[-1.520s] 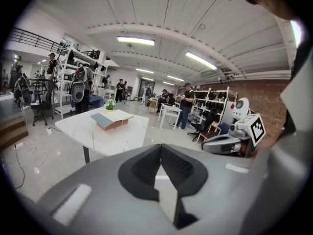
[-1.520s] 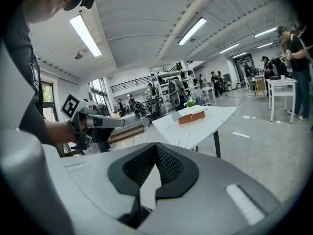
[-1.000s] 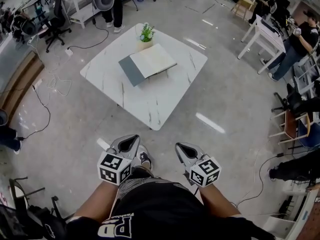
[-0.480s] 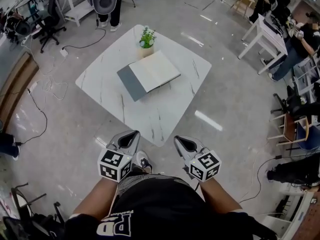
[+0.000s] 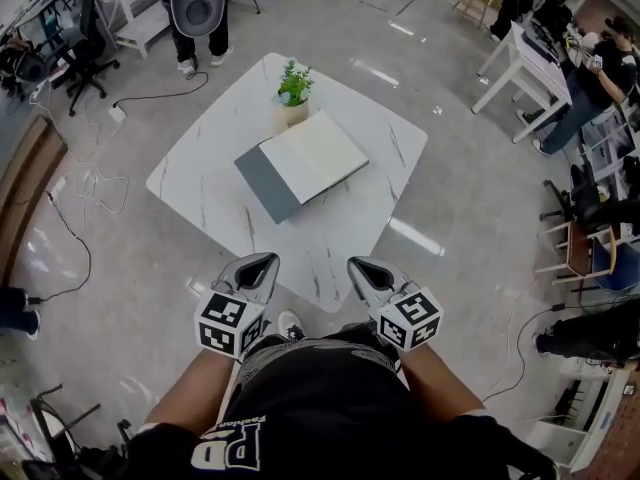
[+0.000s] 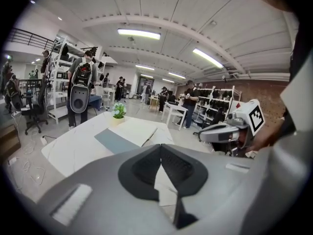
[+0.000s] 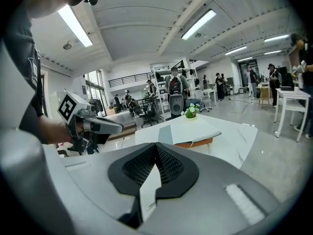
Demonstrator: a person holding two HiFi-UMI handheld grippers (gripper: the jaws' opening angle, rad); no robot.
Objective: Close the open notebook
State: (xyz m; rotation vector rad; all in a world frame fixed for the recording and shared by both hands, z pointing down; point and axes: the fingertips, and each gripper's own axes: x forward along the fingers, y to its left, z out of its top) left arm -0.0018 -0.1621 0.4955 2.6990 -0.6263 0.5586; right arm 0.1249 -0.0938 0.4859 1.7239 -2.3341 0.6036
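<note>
The open notebook (image 5: 300, 165) lies flat on the white marble table (image 5: 220, 158), cream pages up, with a grey cover spread to the left. It also shows in the left gripper view as the notebook (image 6: 128, 135) and in the right gripper view as the notebook (image 7: 188, 131). My left gripper (image 5: 258, 264) and right gripper (image 5: 362, 266) are held side by side in front of my body, just short of the table's near corner. Both are shut with nothing in them, and both are well apart from the notebook.
A small potted plant (image 5: 292, 93) stands just behind the notebook. A person with a grey device (image 5: 195, 8) stands beyond the table. White desks with people (image 5: 530, 63) are at the right. Cables (image 5: 80, 183) trail over the floor at the left, near office chairs.
I have stepped closer: the table and notebook sit nearer and lower in the head view. Both grippers stay shut and keep their places before my body.
</note>
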